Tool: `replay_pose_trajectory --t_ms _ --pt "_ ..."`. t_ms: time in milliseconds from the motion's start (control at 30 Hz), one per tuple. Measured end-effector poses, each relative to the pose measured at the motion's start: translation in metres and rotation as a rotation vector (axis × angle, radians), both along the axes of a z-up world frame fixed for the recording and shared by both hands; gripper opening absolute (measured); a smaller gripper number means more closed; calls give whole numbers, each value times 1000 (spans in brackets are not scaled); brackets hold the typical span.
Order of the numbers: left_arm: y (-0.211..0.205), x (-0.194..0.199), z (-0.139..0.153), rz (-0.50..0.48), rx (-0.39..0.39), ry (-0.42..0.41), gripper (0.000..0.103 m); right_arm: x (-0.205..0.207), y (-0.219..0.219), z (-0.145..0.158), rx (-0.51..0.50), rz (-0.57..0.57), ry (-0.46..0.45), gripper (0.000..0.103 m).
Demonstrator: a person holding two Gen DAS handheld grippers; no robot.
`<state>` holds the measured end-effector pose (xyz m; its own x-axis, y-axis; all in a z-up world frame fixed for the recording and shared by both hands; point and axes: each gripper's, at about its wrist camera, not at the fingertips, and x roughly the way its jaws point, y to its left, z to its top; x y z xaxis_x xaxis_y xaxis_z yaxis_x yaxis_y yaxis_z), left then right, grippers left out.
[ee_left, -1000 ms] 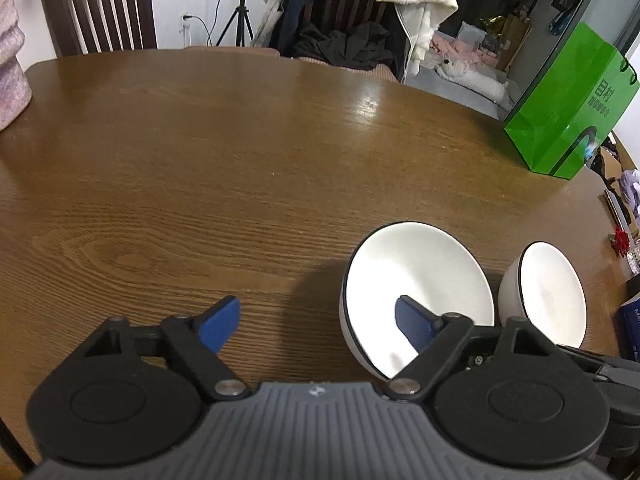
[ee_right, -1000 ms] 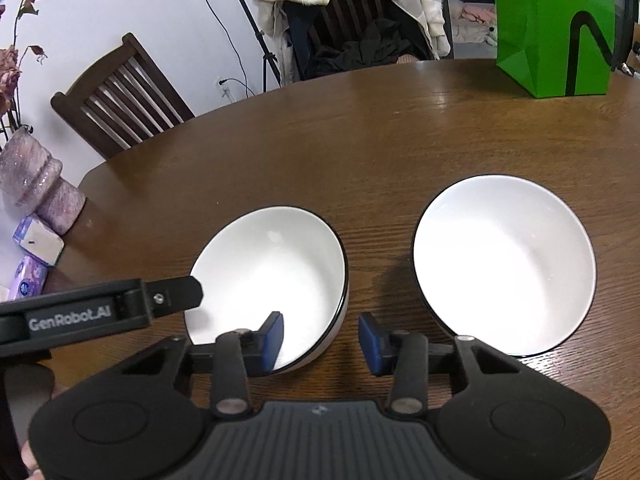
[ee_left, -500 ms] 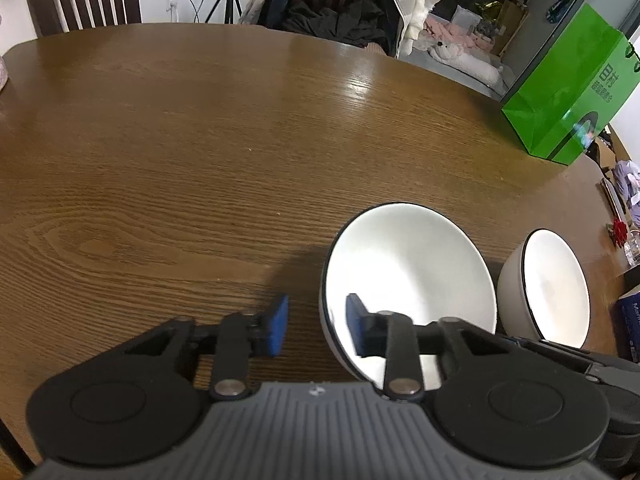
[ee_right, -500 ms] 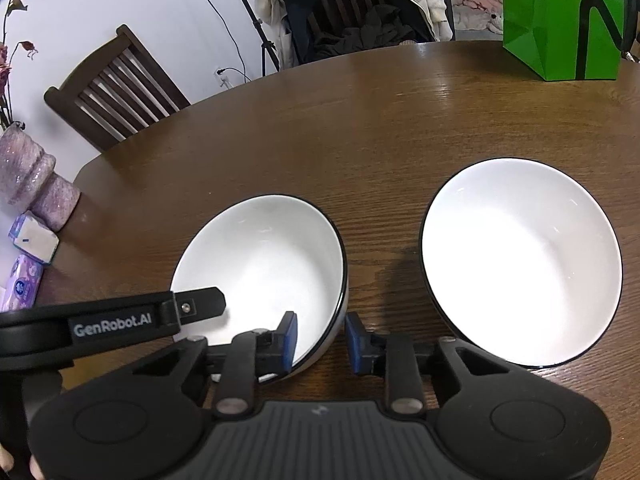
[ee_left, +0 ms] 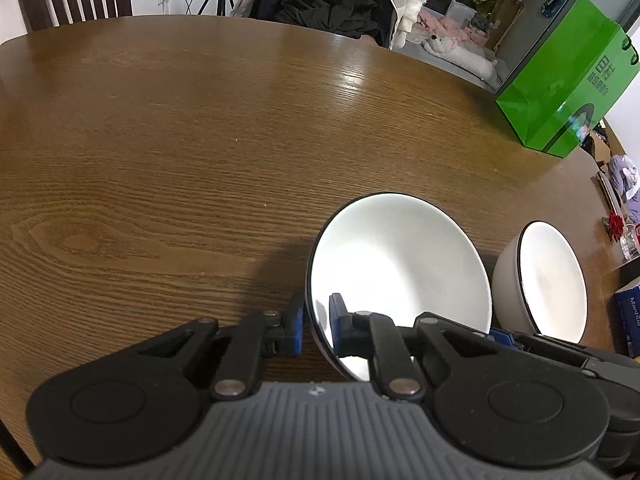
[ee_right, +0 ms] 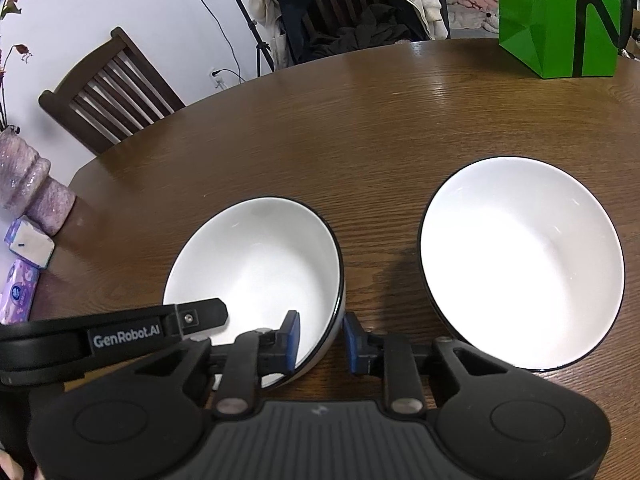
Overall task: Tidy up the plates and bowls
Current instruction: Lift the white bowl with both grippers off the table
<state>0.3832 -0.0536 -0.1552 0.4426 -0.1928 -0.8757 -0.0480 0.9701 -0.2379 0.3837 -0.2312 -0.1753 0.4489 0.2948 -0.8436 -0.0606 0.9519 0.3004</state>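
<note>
Two white bowls with black rims stand side by side on the brown wooden table (ee_left: pixel 160 140). My left gripper (ee_left: pixel 316 328) is shut on the left rim of the nearer bowl (ee_left: pixel 400 264), one blue pad outside and one inside. My right gripper (ee_right: pixel 322 340) straddles the opposite rim of that same bowl (ee_right: pixel 256 256). Its jaws are closing, and a thin gap still shows at the inner pad. The second bowl (ee_right: pixel 520 256) sits free to the right, also seen as the far bowl (ee_left: pixel 552 280) in the left wrist view. The left gripper's black body (ee_right: pixel 120 332) reaches over the bowl's near left edge.
A green paper bag (ee_right: pixel 560 16) stands at the table's far right edge. A pink vase (ee_right: pixel 28 184) and tissue packs (ee_right: pixel 24 248) sit at the left edge. A wooden chair (ee_right: pixel 108 96) and a chair draped with clothes (ee_right: pixel 352 8) stand behind the table.
My left jaws went from wide apart to clamped on the bowl's rim, and that gripper sank a little. My right jaws narrowed around the other rim.
</note>
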Motion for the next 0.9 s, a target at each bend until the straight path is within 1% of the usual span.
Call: replay_pose_trajectory --t_ms 467,633,900 --pt "-8 1 -2 -9 22 -5 13 0 -2 0 2 -5 -1 21" --pt "-9 -3 -3 -17 25 -7 13 0 -3 1 0 -15 5 18" --pt "-11 -9 4 -28 27 -16 13 -2 -5 6 0 -27 1 17"
